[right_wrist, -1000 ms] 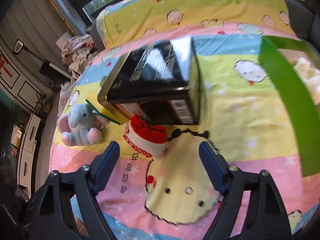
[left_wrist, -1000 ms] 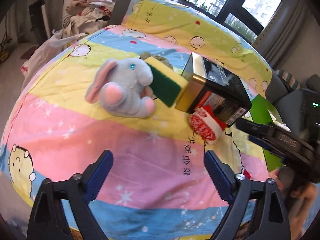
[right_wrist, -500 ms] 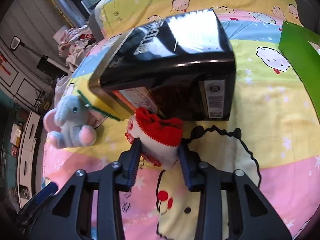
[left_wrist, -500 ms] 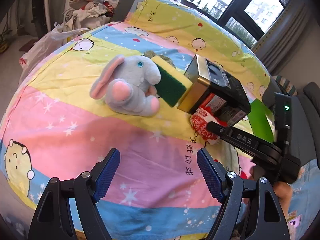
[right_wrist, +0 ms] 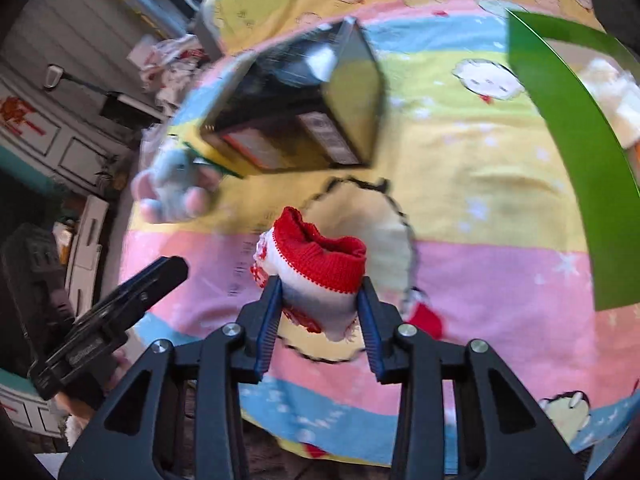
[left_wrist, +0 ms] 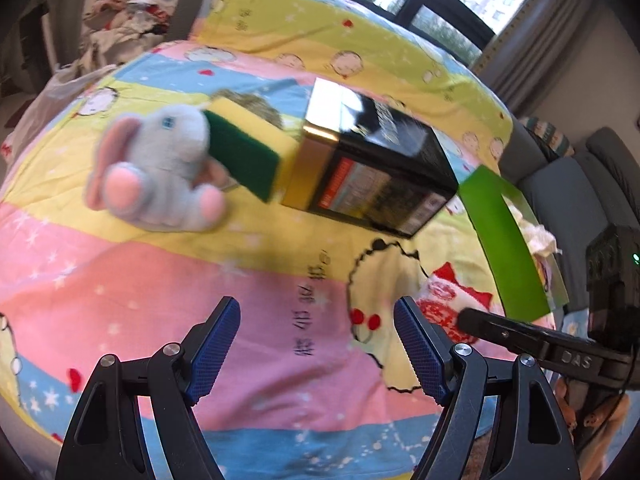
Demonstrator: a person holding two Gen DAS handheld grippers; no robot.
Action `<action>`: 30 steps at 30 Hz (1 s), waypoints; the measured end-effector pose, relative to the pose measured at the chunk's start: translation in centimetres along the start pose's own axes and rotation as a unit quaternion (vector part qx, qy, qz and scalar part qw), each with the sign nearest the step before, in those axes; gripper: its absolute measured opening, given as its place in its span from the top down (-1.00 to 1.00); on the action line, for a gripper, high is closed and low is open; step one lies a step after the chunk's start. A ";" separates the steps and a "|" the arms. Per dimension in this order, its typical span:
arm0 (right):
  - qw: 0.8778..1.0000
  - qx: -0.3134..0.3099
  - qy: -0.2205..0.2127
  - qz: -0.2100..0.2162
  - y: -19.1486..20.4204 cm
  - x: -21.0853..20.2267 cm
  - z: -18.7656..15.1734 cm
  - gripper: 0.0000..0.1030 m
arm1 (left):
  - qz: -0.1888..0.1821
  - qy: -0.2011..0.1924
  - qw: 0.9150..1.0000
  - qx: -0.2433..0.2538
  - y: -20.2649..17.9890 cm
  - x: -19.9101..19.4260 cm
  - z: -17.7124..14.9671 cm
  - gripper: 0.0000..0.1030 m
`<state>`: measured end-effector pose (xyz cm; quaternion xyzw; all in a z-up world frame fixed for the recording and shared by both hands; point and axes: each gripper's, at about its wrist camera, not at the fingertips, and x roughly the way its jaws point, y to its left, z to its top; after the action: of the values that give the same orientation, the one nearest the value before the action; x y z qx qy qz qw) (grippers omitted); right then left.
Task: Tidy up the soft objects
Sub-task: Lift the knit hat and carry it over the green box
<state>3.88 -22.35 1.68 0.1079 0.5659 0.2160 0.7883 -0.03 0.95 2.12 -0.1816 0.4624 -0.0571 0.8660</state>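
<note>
My right gripper (right_wrist: 320, 304) is shut on a red and white knitted sock (right_wrist: 320, 276) and holds it above the striped bedspread (right_wrist: 500, 280). The sock also shows in the left wrist view (left_wrist: 444, 300), at the tip of the right gripper. My left gripper (left_wrist: 316, 344) is open and empty above the pink stripe. A grey plush elephant (left_wrist: 160, 172) sits further back, with a yellow and green sponge (left_wrist: 248, 152) leaning between it and a black box (left_wrist: 372, 164). The elephant (right_wrist: 172, 188) is blurred in the right wrist view.
A green bin (right_wrist: 568, 152) with pale soft things inside stands at the right edge of the bed; it also shows in the left wrist view (left_wrist: 504, 236). A yellow cartoon mat (left_wrist: 384, 280) lies flat under the sock. Clothes (left_wrist: 124, 28) are piled behind the bed.
My right gripper has closed on the sock, lifted it off the bed by the black box and pulled it back toward me. My left gripper stayed open and shifted slightly.
</note>
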 end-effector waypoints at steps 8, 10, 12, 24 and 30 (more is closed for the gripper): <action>0.997 0.069 -0.016 -0.033 -3.2 1.4 1.6 -0.25 | -0.032 0.044 0.998 0.031 -3.3 2.8 -0.4 -0.45; 0.995 0.095 -0.037 -0.014 -3.7 0.7 1.6 -0.44 | -0.038 0.052 0.997 0.032 -3.8 3.4 -0.4 -0.45; 0.993 0.104 -0.049 -0.010 -3.9 0.1 1.5 -0.45 | -0.047 0.058 0.997 0.036 -4.3 3.9 -0.3 -0.45; 0.992 0.122 -0.027 -0.011 -5.2 1.8 2.1 -0.40 | -0.062 0.095 0.990 0.083 -7.8 8.1 0.1 -0.18; 0.993 0.116 -0.019 0.006 -5.3 3.3 2.2 -0.03 | -0.089 0.099 0.987 0.090 -8.1 8.7 0.5 0.19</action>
<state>7.94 -25.40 -2.58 0.2060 0.5714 0.1520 0.7797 5.84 -8.79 -1.44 -0.1367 0.5211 -0.1930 0.8201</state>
